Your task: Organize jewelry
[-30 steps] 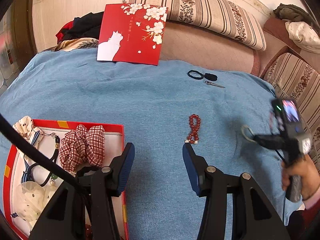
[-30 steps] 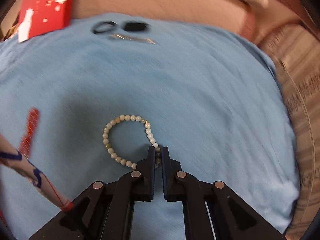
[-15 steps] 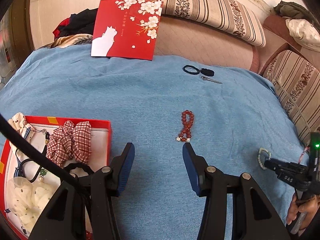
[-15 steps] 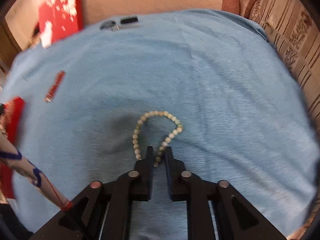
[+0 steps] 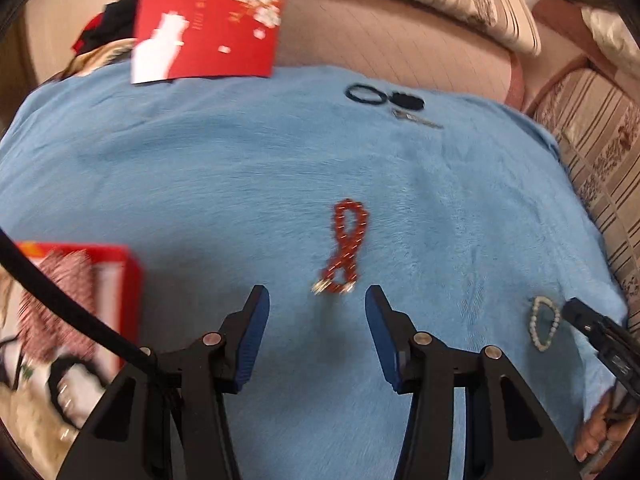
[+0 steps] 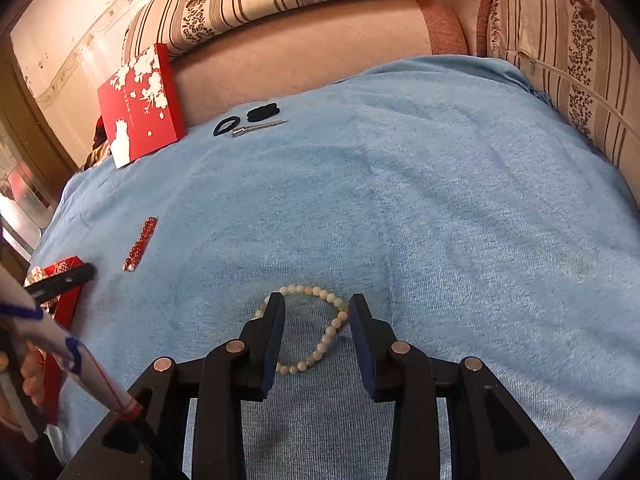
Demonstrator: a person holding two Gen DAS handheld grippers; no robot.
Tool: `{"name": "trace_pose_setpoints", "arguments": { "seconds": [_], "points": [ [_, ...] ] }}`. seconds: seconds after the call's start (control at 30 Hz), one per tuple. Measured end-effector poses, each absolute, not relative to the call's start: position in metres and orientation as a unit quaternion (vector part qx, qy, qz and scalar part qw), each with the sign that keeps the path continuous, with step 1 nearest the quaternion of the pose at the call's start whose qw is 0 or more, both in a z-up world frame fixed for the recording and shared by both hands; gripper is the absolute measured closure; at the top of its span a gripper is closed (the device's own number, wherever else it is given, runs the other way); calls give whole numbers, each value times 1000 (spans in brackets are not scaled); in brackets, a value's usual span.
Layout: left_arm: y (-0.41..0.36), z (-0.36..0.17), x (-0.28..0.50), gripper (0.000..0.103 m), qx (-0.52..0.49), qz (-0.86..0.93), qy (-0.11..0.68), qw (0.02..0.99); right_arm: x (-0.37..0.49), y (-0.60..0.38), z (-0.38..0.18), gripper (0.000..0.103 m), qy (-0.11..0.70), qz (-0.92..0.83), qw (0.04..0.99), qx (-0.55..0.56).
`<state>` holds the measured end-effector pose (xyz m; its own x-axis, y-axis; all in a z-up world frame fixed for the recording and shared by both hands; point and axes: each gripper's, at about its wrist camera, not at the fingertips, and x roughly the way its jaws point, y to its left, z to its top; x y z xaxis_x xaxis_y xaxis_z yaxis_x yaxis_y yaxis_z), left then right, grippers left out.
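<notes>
Showing unreadable gold lettering: red box lid (image 6: 140, 108), white blossoms.

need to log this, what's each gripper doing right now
left gripper: open, empty, just short of the red bracelet.
right gripper: open, jaws just opened, white bracelet lies loose between them on the blanket.

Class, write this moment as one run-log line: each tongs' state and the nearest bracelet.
left tongs: open, before red bracelet | right tongs: just opening, pale bead bracelet lying loose between | blanket
</notes>
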<state>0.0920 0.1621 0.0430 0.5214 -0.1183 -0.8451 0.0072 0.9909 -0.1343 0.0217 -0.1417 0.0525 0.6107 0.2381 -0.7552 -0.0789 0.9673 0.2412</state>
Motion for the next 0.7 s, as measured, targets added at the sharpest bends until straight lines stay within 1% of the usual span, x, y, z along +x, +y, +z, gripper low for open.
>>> {"name": "trace_pose_setpoints", "arguments": {
  "seconds": [0.07,0.13,0.17,0.2,0.23,0.33,0.47,0.57,0.7],
  "points": [
    [153,32,108,54,-51,-36,502,862,22,-142,55,67,429,89,894,93],
    [147,25,119,61,-45,-30,514,856,20,-142,59,67,422,83,899,85],
    [144,24,122,74,-34,-19,510,860,18,-144,60,67,419,80,901,84],
    [142,25,123,93,-29,-17,512,858,18,-146,61,66,416,80,902,84],
    [141,26,123,96,-36,-23,518,854,18,-148,63,66,413,80,903,87],
    [142,37,106,96,-64,-45,521,850,19,-155,65,65,413,80,902,100],
    [142,55,57,96,-89,-71,508,854,21,-164,62,65,425,72,895,115],
    [144,58,26,96,-100,-81,500,857,20,-167,58,65,434,67,890,119],
    [154,59,8,95,-109,-73,479,868,13,-165,53,63,443,65,886,120]
  ]
}}
